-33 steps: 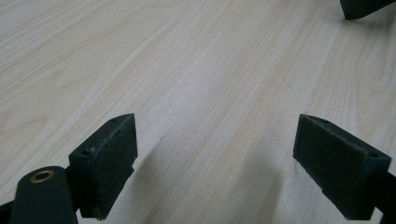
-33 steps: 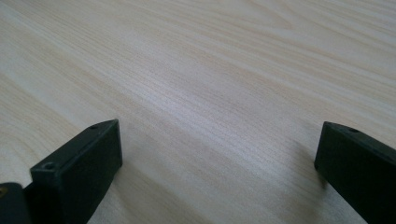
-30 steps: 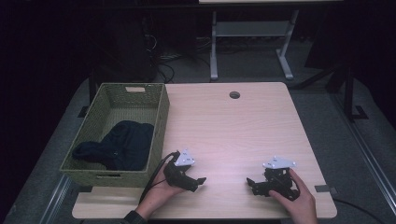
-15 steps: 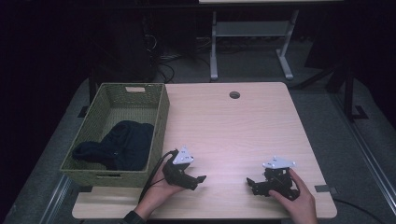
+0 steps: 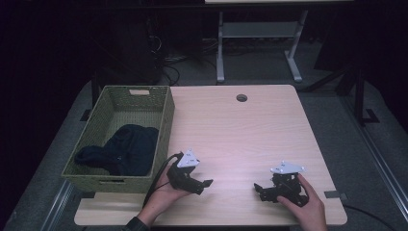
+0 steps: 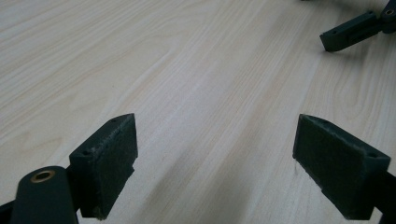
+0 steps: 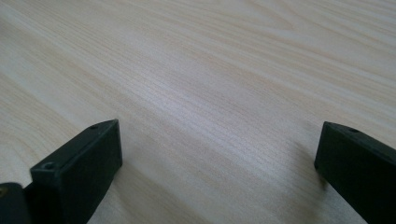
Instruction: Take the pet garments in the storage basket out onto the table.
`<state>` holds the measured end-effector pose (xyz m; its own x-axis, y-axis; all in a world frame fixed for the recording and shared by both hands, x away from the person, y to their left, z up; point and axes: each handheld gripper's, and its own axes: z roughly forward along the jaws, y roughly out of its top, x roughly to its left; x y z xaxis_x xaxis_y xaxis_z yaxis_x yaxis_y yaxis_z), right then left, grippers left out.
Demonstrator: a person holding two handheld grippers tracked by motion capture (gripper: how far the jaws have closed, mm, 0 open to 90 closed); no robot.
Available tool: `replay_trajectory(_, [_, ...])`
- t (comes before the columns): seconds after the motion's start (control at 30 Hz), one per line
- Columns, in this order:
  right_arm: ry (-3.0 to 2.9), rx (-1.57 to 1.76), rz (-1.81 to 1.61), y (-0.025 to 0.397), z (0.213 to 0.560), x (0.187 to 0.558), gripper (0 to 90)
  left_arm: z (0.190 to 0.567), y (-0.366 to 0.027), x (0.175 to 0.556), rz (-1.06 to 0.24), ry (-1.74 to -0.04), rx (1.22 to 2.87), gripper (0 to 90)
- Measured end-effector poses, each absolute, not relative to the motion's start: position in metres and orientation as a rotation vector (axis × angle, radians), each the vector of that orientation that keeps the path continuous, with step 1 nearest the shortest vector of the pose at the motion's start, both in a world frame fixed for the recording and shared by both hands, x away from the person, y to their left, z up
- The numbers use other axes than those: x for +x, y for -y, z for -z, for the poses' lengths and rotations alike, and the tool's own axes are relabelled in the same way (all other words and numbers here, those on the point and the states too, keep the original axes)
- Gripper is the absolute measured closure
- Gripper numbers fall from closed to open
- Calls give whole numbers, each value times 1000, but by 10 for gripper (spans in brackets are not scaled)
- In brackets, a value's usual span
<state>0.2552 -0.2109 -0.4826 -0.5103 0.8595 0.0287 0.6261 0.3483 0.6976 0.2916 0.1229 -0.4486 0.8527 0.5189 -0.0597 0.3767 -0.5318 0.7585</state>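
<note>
Both grippers rest low on the light wooden table [image 5: 231, 130] near its front edge, each held in a hand. My left gripper [image 5: 204, 186] sits just right of the basket, pointing right; its jaws stand open over bare wood [image 6: 219, 154]. Farther right, my right gripper [image 5: 260, 191] points left toward it, its jaws wide open with nothing but tabletop between them [image 7: 215, 154]. One jaw of the right gripper [image 6: 355, 30] shows at the top right of the left gripper view. A gap of bare table separates the two grippers.
A green woven basket [image 5: 166, 115] stands along the table's left side, holding a dark bundled cloth [image 5: 125, 149]. A round cable hole [image 5: 241, 97] lies near the far edge. Behind the table is a dark floor with a metal stand [image 5: 260, 33].
</note>
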Motion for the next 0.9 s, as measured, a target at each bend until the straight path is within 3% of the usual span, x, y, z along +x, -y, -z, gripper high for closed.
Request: replay_trajectory(0.9, [-2274, 1319, -947, 211, 482, 255, 4, 431, -120, 297, -236, -654, 2163, 134])
